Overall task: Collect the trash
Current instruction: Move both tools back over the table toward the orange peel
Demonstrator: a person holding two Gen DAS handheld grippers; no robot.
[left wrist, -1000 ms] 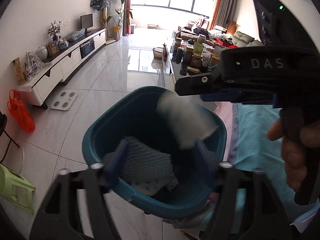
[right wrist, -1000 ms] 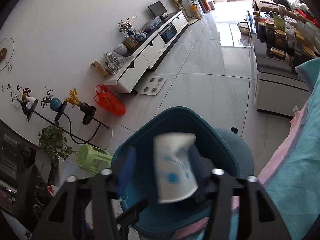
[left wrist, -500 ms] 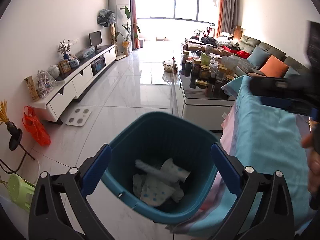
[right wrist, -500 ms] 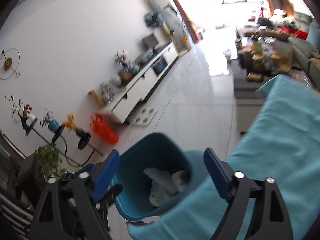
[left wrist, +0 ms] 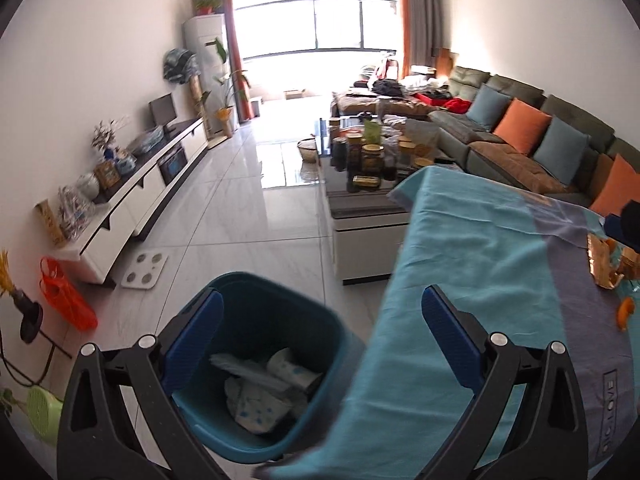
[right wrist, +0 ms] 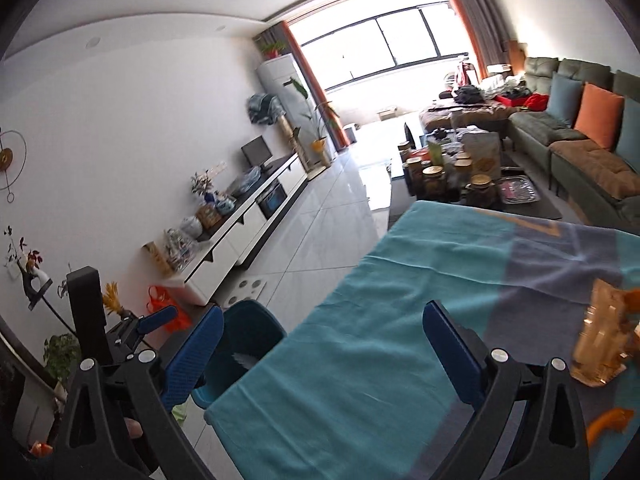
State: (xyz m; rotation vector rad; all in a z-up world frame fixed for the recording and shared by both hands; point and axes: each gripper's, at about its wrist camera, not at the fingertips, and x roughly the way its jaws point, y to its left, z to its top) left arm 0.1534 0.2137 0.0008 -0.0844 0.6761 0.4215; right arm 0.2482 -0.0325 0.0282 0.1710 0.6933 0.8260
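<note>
Cup and tissue are dropped into the bin (left wrist: 256, 364); both grippers (left (left wrist: 322, 342), right (right wrist: 322, 354)) are just opened wide, empty, swung back toward wrappers (right wrist: 600, 340) on the table (right wrist: 360, 340).

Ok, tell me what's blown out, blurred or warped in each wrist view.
Left wrist: window glares white, floor reflects it, walls bow at the edges. Right wrist: gold packaging and orange peel smear with motion blur, horizon tilts, window overexposed.

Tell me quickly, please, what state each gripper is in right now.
Left gripper: open, nothing between its jaws, above the bin.
Right gripper: open, its jaws have just been opening, nothing between them, over the tablecloth.
</note>
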